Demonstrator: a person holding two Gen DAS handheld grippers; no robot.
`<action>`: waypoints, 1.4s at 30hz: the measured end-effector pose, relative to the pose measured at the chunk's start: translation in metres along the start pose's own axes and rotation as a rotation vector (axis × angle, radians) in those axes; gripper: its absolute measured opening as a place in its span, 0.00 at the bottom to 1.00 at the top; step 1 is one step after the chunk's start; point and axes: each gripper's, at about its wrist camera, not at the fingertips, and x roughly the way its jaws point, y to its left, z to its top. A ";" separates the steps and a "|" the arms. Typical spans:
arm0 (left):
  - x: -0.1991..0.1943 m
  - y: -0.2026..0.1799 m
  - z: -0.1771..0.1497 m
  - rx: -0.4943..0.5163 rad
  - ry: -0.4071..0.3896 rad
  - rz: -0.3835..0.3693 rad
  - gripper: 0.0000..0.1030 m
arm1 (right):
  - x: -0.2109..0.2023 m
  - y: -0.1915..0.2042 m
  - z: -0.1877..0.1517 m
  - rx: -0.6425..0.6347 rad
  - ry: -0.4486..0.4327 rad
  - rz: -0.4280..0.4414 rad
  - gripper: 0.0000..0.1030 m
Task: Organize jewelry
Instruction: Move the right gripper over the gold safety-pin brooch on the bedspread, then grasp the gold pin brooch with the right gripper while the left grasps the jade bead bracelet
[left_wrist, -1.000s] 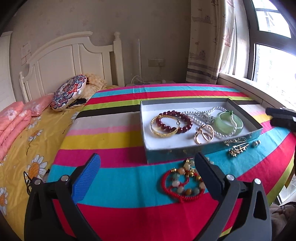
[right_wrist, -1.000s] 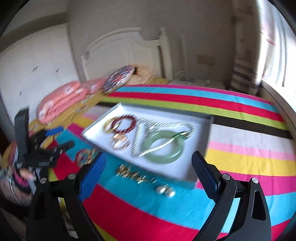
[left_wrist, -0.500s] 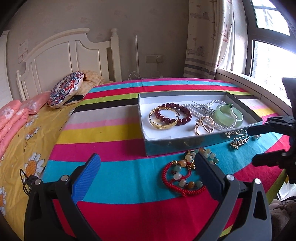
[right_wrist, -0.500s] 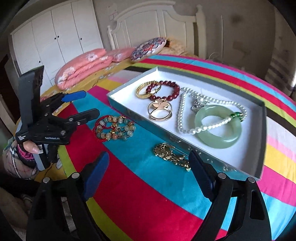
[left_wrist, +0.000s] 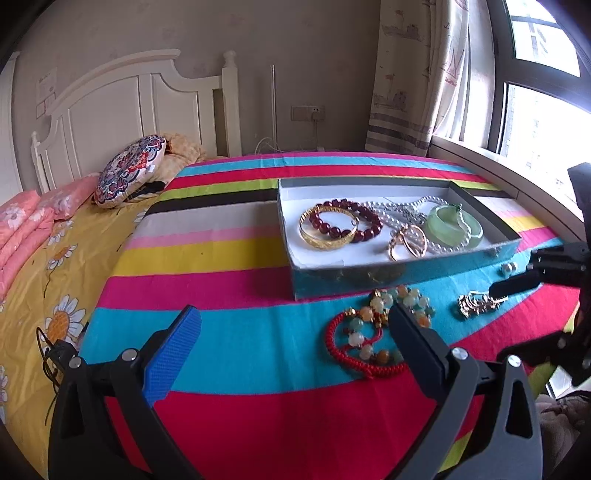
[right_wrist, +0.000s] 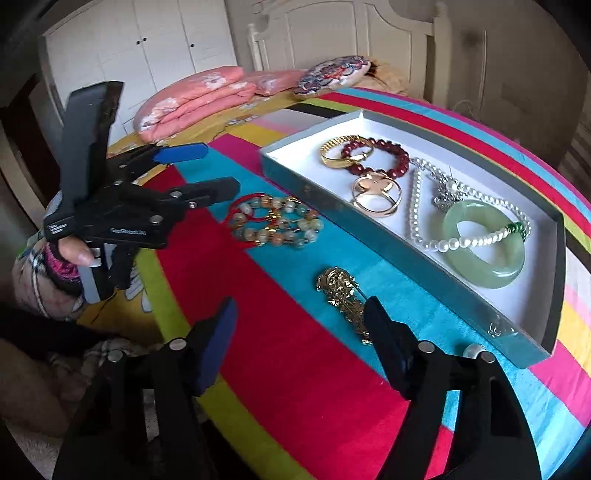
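A shallow teal box (left_wrist: 399, 275) (right_wrist: 369, 225) on the striped cloth holds a gold bangle (left_wrist: 325, 232), a dark red bead bracelet (right_wrist: 384, 155), a gold ring piece (right_wrist: 376, 192), a pearl necklace (right_wrist: 465, 240) and a green jade bangle (right_wrist: 484, 254). Outside it lie a red-cord bead bracelet (left_wrist: 373, 336) (right_wrist: 273, 221), a gold brooch (left_wrist: 476, 304) (right_wrist: 343, 295) and small pearl earrings (left_wrist: 509, 268) (right_wrist: 472, 349). My left gripper (left_wrist: 291, 332) is open and empty, its right finger beside the bead bracelet. My right gripper (right_wrist: 299, 317) is open and empty, low over the cloth, its right finger beside the brooch.
The striped cloth (left_wrist: 229, 251) covers a round table beside a bed with a yellow flowered sheet (left_wrist: 44, 295), pink pillows (right_wrist: 199, 96) and a patterned cushion (left_wrist: 129, 171). A window and sill (left_wrist: 517, 158) run along the right.
My right gripper has swung down and in toward the gold brooch, and now shows at the right of the left wrist view. My left gripper has moved slightly nearer the bead bracelet.
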 end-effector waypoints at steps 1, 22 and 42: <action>0.000 0.000 -0.002 -0.002 0.006 -0.007 0.98 | -0.003 0.000 0.001 -0.004 -0.012 -0.017 0.69; -0.003 -0.060 -0.006 0.204 0.036 -0.200 0.84 | -0.004 -0.006 -0.020 0.008 -0.014 -0.104 0.24; 0.020 -0.079 -0.004 0.373 0.085 -0.245 0.19 | -0.009 -0.014 -0.024 0.078 -0.020 -0.083 0.24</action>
